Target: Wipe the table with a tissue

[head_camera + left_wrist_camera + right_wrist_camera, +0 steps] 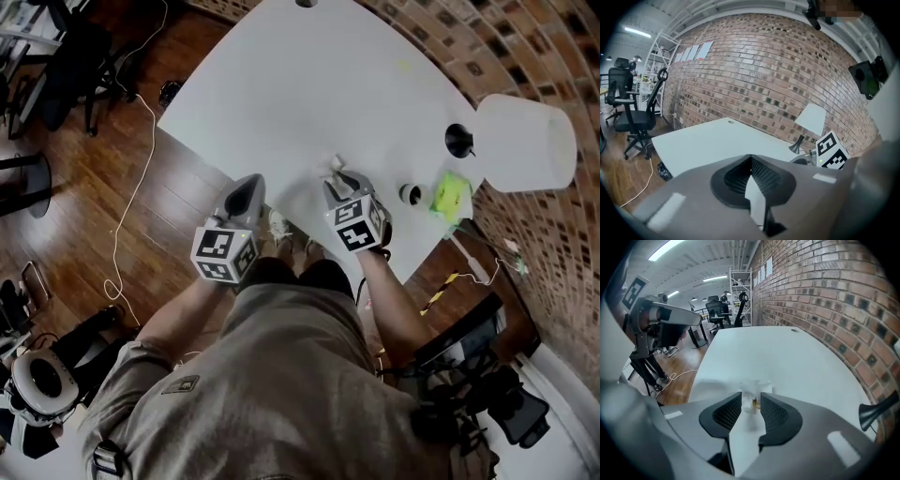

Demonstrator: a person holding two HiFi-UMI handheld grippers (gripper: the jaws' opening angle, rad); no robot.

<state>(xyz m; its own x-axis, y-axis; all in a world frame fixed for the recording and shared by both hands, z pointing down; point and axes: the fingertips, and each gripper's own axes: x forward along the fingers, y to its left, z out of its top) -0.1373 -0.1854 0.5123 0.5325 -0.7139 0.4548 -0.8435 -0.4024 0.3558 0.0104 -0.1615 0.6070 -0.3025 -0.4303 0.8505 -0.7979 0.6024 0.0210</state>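
Tissue (pixel 752 391), crumpled and white with a small yellowish mark on it, lies on the white table (pixel 309 84) close to the edge nearest the person, and it sits right at the tips of the right gripper (pixel 751 401). That gripper's jaws stand apart with a clear gap of tabletop showing between them; the tissue is in the gap at the tips, and the pads do not press on it. In the head view the right gripper (pixel 339 178) points steeply down at the tissue (pixel 337 165), with its marker cube toward the person. The left gripper (pixel 253 180) is held just beside it over the same near edge, apart from the tissue; in the left gripper view its jaws (pixel 750 157) are pressed together at the tips with nothing between them. Toward the table's right edge stands a lamp with a white shade (pixel 525 141) and a black base (pixel 458 139), and near it, by the right-hand corner, lie a yellow-green object (pixel 450 194) and a small round black-and-white thing (pixel 410 194). A brick wall (pixel 778 70) runs behind the table, and a white cable (pixel 131 187) trails over the wooden floor (pixel 75 216).
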